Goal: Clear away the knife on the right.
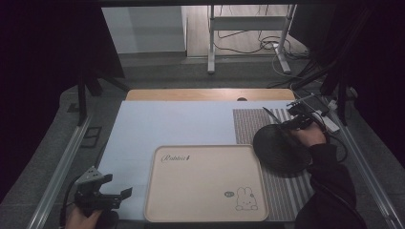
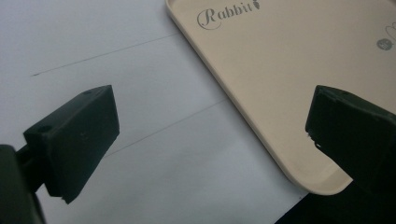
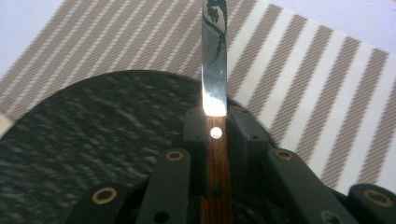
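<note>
High view takes in one table (image 1: pixel 143 124) under a pale sheet, with one striped placemat (image 1: pixel 248 125) at its right side, one cream tray (image 1: pixel 205 183) printed with a rabbit at the near middle, and one dark round plate (image 1: pixel 279 150) lying on the placemat just beside the tray's right edge. One knife (image 3: pixel 215 70) is clamped by its wooden handle between the fingers of the right gripper (image 1: pixel 302 116), blade pointing away over the plate's far rim and the stripes. The left gripper (image 1: pixel 102 193) rests at the near left of the table, fingers spread wide around nothing, the tray's corner just ahead of them.

The main risk I judge is the knife: held only at the handle, the blade could pivot or slip if it presses down on the plate, scraping it or nudging it against the tray. A careless swing could also snag the woven placemat.
</note>
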The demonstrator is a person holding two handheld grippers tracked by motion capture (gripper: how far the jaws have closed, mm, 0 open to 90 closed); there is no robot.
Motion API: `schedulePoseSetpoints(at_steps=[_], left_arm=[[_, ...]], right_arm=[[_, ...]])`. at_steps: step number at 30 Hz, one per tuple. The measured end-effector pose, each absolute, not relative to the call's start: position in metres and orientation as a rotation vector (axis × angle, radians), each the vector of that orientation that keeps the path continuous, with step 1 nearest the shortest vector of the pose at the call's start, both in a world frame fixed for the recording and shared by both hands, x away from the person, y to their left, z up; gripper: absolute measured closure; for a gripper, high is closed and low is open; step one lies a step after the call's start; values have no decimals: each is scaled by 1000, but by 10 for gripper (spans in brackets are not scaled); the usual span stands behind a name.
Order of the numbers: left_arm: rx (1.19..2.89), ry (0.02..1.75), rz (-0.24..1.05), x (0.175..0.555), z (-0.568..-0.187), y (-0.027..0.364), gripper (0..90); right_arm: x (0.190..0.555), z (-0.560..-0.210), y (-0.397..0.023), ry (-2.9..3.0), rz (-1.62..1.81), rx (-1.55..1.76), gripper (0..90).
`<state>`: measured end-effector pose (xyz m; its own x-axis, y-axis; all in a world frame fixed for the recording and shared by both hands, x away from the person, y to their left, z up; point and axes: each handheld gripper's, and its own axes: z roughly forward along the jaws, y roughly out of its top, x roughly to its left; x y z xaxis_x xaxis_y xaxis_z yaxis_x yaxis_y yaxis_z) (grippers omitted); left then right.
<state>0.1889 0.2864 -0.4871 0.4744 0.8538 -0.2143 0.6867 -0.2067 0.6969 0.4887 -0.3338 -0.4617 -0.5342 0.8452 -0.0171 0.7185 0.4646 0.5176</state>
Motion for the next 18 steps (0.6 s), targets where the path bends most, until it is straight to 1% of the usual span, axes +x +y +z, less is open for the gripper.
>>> schedulePoseSetpoints(at_steps=[18], left_arm=[[1951, 1277, 272, 189, -487, 287, 28]], right_arm=[[445, -459, -297, 2534, 726, 1267, 772]])
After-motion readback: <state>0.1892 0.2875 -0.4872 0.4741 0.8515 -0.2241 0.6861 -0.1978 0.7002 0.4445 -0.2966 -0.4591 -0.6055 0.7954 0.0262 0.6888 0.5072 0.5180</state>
